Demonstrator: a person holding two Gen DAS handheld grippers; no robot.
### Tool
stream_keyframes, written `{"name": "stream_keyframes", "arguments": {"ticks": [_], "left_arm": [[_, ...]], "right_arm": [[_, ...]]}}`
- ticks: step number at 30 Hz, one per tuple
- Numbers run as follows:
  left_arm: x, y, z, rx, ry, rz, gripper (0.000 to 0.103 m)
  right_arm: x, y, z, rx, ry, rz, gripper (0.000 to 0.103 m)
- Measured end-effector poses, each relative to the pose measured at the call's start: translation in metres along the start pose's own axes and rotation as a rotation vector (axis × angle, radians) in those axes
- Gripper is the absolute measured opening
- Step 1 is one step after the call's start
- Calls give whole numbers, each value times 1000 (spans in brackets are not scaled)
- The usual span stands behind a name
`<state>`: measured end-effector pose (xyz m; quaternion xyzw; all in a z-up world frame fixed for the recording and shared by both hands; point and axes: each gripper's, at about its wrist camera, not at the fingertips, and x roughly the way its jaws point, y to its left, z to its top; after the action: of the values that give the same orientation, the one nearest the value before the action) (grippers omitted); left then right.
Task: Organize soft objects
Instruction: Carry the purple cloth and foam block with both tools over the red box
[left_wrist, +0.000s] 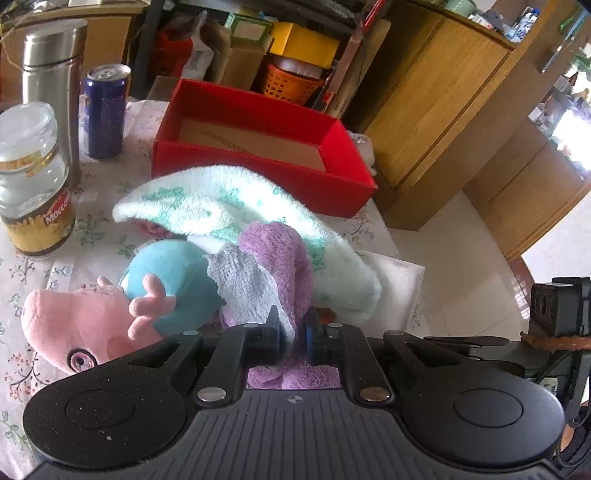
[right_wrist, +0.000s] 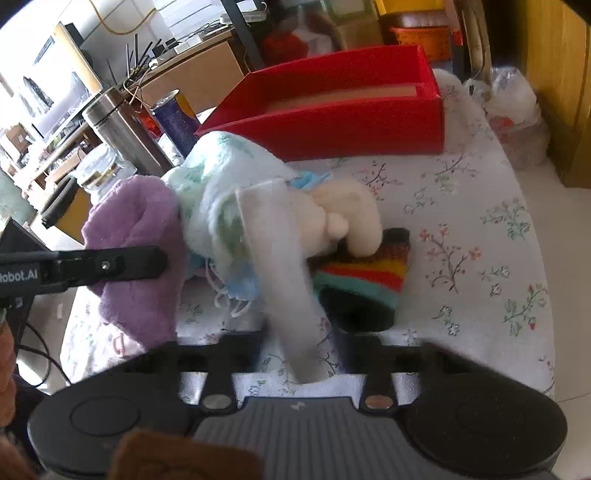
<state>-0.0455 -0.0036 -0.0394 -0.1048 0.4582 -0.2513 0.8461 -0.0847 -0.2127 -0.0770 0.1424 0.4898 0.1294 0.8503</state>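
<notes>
the left gripper (left_wrist: 291, 332) is clamped on a purple towel (left_wrist: 284, 269), its two fingertips pinching a fold of the fabric just in front of the camera. from the right wrist view the same left gripper (right_wrist: 162, 260) reaches in from the left edge with the purple towel (right_wrist: 140, 258) bunched and hanging around its tip, lifted off the tablecloth. the right gripper (right_wrist: 299, 350) has its fingers spread wide apart, blurred, with a white cloth strip (right_wrist: 284, 273) running down between them; i cannot tell whether either finger touches it.

beside the purple towel, a pink plush toy (left_wrist: 85, 325) in a blue dress lies on its side on the floral tablecloth (left_wrist: 92, 236). over the toy and the purple towel drapes a white-and-green towel (left_wrist: 221, 206), which in the right wrist view (right_wrist: 218, 184) sits at the middle of the pile. touching the pile on its right are a cream plush (right_wrist: 351, 218) and, under it, a rainbow-striped knit piece (right_wrist: 362, 288) with a black edge. a light blue face mask (right_wrist: 240, 288) pokes out at the pile's near side.

beyond the pile stands an open red box (left_wrist: 258, 173), its brown floor bare, close behind the towels. to the left are a glass coffee jar (left_wrist: 33, 184), a blue drink can (left_wrist: 105, 110) and a steel flask (left_wrist: 51, 81). behind the table are wooden cabinets (left_wrist: 443, 96) and an orange basket (left_wrist: 288, 83).
</notes>
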Motion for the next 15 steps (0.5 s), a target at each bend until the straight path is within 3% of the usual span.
{"name": "stream_keyframes", "arguments": {"ticks": [3, 15], "left_arm": [[-6, 0, 2, -5, -20, -14, 9], [-25, -9, 11, -8, -96, -63, 9]], "right_arm": [[-18, 9, -2, -29, -51, -11, 0], [-61, 4, 3, 63, -170, 21, 0]]}}
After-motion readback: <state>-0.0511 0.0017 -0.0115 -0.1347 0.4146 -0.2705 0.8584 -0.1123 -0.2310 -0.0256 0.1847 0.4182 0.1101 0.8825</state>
